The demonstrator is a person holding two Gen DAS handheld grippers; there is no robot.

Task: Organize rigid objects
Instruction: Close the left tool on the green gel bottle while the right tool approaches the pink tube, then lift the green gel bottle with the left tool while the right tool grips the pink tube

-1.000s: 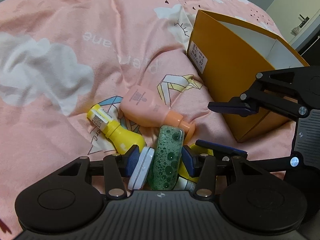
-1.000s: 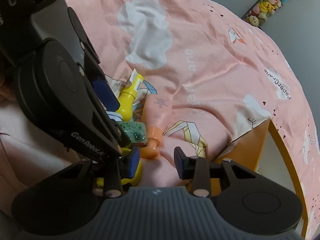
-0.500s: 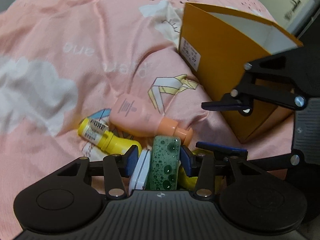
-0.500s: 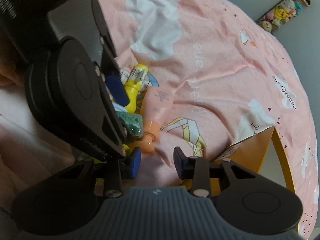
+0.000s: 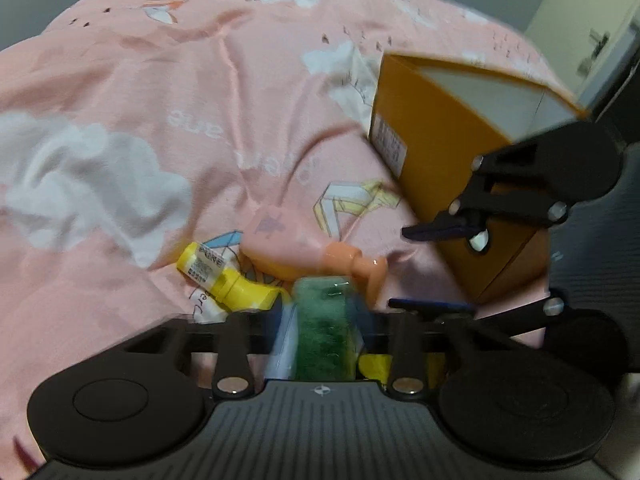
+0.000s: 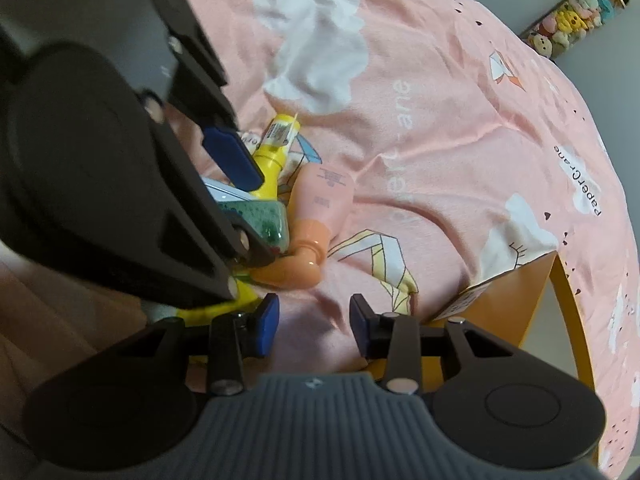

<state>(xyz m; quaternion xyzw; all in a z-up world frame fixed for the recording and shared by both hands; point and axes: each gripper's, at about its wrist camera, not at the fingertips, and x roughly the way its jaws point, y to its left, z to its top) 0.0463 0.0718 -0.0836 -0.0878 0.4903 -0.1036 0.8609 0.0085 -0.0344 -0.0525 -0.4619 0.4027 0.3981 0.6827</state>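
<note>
My left gripper (image 5: pixel 320 316) (image 6: pixel 248 208) is closing, and its blue pads press a green bubble-patterned case (image 5: pixel 324 328) (image 6: pixel 264 216) and a white flat case (image 5: pixel 282 344) (image 6: pixel 222 194) together. Just beyond lie a pink bottle with an orange cap (image 5: pixel 280 244) (image 6: pixel 324 196) and a yellow bottle (image 5: pixel 228 280) (image 6: pixel 276 148). Another yellow item (image 5: pixel 372 364) (image 6: pixel 208 312) lies under the left gripper. My right gripper (image 6: pixel 314 322) (image 5: pixel 432 268) hovers beside the pile, jaws opening slightly with nothing between them. The open orange box (image 5: pixel 436 152) (image 6: pixel 504 308) stands to the right.
Everything rests on a soft pink bedspread (image 5: pixel 160 80) printed with clouds and paper cranes. A shelf of plush toys (image 6: pixel 576 20) stands at the far wall. A door (image 5: pixel 596 44) shows behind the box.
The left jaws have narrowed onto the green and white cases, and the left view has tilted up and blurred. The right gripper has barely moved.
</note>
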